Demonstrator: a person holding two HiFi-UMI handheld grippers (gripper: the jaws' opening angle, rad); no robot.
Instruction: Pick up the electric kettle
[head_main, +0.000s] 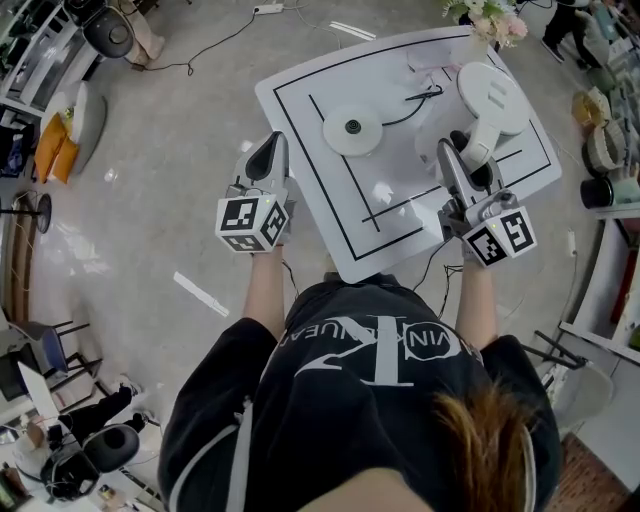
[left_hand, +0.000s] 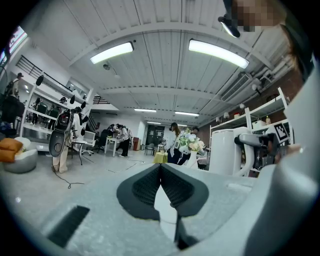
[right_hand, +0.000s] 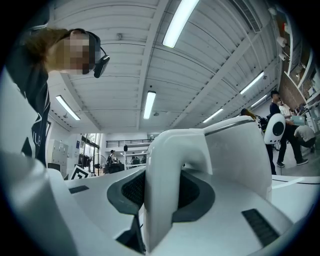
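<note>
White plastic electric kettle (head_main: 492, 97), round lid facing up, stands near the far right corner of the white bench (head_main: 300, 120) with black line markings. Long axis upright; its curved handle (head_main: 478, 145) points back toward the near edge. I cannot tell whether it rests on the bench.

Right gripper (head_main: 465, 160): jaws closed round that handle (right_hand: 165, 190).

Left gripper (head_main: 272, 148): beyond the bench's left edge, jaws closed together, nothing between them.

Round white kettle base (head_main: 352, 130), dark centre, lies mid-bench.

White lettering on the person's black shirt (head_main: 370, 350) is not fully legible.
</note>
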